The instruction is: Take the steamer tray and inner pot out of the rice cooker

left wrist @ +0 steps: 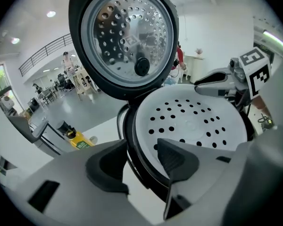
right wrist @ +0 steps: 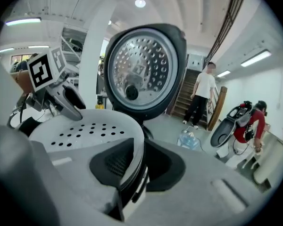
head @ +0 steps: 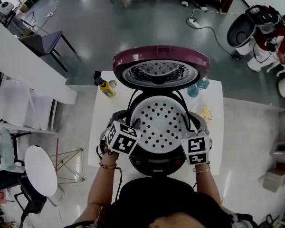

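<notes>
The rice cooker [head: 156, 164] stands on a white table with its maroon lid [head: 160, 66] swung up at the back. The white, perforated steamer tray [head: 159, 122] sits in its mouth; the inner pot below is hidden. My left gripper [head: 135, 126] straddles the tray's left rim [left wrist: 146, 135], one pad inside and one outside, with a gap beside the outer pad [left wrist: 108, 166]. My right gripper [head: 187, 128] is shut on the tray's right rim [right wrist: 137, 147], pads tight on both sides. Each gripper also shows in the other's view: the right gripper [left wrist: 217, 83] and the left gripper [right wrist: 68, 102].
A yellow bottle [head: 106, 88] and a blue bottle [head: 198, 87] stand at the table's [head: 99, 141] back corners, beside the lid. A dark chair [head: 47, 44] and a round white stool [head: 40, 170] are on the left. A person [right wrist: 200, 95] stands by the stairs.
</notes>
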`<state>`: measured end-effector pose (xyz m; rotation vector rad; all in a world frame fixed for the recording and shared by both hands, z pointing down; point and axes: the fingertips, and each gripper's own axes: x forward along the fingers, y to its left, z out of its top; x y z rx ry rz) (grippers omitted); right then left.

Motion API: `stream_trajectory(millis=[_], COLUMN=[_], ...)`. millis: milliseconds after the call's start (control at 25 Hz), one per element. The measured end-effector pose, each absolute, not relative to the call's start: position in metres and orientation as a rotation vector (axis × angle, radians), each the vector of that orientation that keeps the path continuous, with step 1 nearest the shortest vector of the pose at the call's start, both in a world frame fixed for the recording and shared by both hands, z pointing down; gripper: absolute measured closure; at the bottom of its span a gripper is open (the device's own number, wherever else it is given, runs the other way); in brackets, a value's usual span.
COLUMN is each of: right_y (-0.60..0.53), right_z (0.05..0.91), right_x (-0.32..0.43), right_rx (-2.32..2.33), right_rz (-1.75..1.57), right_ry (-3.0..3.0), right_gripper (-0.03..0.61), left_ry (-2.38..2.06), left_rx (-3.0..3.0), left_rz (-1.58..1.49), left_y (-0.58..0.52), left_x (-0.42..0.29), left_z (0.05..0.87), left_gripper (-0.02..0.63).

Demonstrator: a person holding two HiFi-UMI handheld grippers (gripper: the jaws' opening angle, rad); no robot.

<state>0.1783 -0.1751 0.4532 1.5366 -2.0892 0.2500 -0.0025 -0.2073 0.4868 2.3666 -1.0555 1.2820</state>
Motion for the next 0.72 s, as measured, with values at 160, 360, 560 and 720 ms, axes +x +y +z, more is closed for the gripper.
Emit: stream_trajectory(millis=[160, 360, 560, 720], right_y=[-0.179, -0.181, -0.18, -0.18], right_z=[0.435, 0.427, 0.414, 0.405], right_x=[0.183, 0.192, 0.194, 0.19], right_rx=[1.623, 1.699, 1.733, 1.738], right_rz=[0.219, 0.367, 0.539, 0.746], right_ry=[-2.162, -2.297, -2.513, -2.657], right_gripper=[0.523, 0.538, 0.546, 0.554], left_ry=[-1.032, -1.024, -1.012, -1.039], left_rx=[2.365, 2.368, 2.364, 2.379], left_rz=[1.291, 1.281, 1.238, 1.3], left_y=[-0.206, -0.204, -0.204, -0.203], left_x=[0.002, 0.006, 0.006, 0.005], left_z=[0.49, 0.488, 0.485, 0.484], left_gripper=[0.417, 0.423, 0.419, 0.437])
